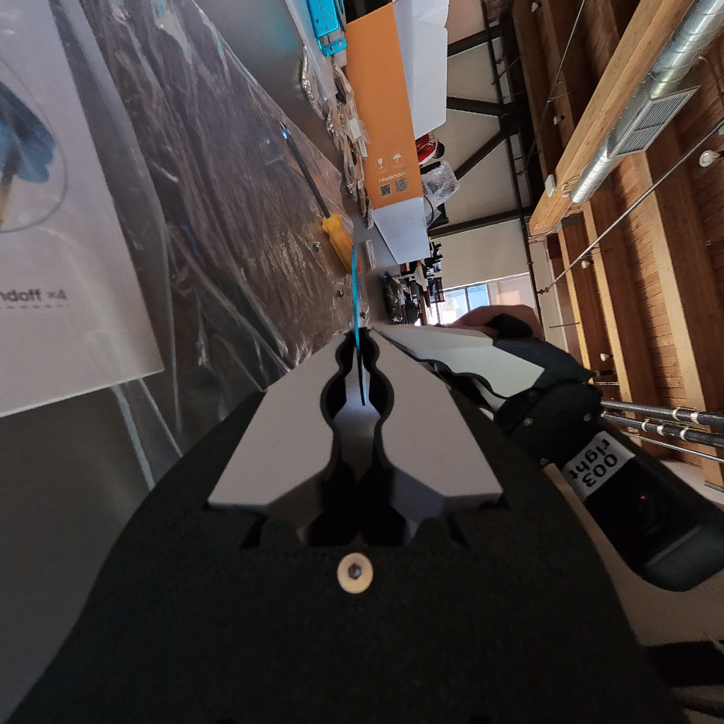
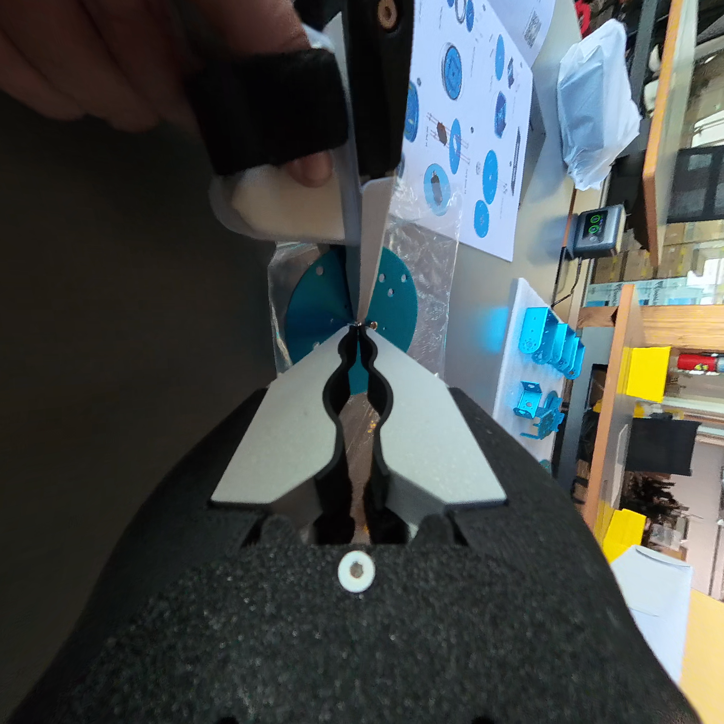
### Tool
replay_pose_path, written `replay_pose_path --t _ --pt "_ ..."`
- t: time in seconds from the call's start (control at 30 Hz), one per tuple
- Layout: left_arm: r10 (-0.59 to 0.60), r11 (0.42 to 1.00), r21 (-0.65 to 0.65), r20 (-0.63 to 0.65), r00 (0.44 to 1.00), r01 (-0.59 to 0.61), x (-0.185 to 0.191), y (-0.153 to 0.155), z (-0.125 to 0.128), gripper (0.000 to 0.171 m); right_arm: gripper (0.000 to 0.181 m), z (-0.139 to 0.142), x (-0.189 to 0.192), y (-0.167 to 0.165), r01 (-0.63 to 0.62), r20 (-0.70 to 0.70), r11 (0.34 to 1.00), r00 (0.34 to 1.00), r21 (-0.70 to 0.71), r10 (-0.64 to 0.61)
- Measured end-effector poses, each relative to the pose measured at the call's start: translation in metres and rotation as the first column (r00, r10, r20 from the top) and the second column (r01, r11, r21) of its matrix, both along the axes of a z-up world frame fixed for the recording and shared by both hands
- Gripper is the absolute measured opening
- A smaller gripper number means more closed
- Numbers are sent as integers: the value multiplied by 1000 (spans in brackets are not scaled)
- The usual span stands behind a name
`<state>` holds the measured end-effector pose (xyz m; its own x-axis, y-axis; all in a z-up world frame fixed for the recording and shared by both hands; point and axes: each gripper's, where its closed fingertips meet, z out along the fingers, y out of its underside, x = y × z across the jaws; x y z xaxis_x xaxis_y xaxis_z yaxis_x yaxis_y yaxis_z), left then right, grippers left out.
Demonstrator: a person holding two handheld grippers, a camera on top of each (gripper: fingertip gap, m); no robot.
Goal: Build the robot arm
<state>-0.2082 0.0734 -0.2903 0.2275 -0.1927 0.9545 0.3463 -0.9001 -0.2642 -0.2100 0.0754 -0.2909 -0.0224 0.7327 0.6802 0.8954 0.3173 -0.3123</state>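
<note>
Blue disc [image 2: 391, 301] partly behind claws

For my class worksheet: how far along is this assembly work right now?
Done: blue disc lifted off the clear bag. In hand: left hand-held gripper clamps the disc edge; right hand-held gripper, tips closed, meets a small metal part on it. Left: screwdriver lies untouched; blue brackets sit unattached on white foam.

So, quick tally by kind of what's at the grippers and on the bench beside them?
Blue disc: 1
Yellow-handled screwdriver: 1
Orange box: 1
Grippers: 2 (left gripper, right gripper)
Total: 5
</note>
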Motion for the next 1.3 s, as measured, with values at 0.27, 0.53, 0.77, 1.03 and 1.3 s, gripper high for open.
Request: replay_pose_path --t 0.27,0.53,0.77,1.03,1.3 --pt "-11 999 -37 34 999 12 0 -1 -1 4 0 0 0 -1 -91 57 987 995 129 84" --pt "-24 996 -83 67 997 29 0 -1 -2 4 0 0 -1 0 -302 252 892 942 337 223" --pt "-27 997 -69 90 996 33 -1 0 2 4 0 3 -1 -7 -330 218 902 937 278 275" --pt "-36 999 -28 62 997 37 1 -2 3 4 0 6 -7 -8 -283 152 941 954 188 257" --pt "-21 999 -35 85 996 24 -1 0 4 4 0 4 0 -4 -202 50 975 979 97 198"
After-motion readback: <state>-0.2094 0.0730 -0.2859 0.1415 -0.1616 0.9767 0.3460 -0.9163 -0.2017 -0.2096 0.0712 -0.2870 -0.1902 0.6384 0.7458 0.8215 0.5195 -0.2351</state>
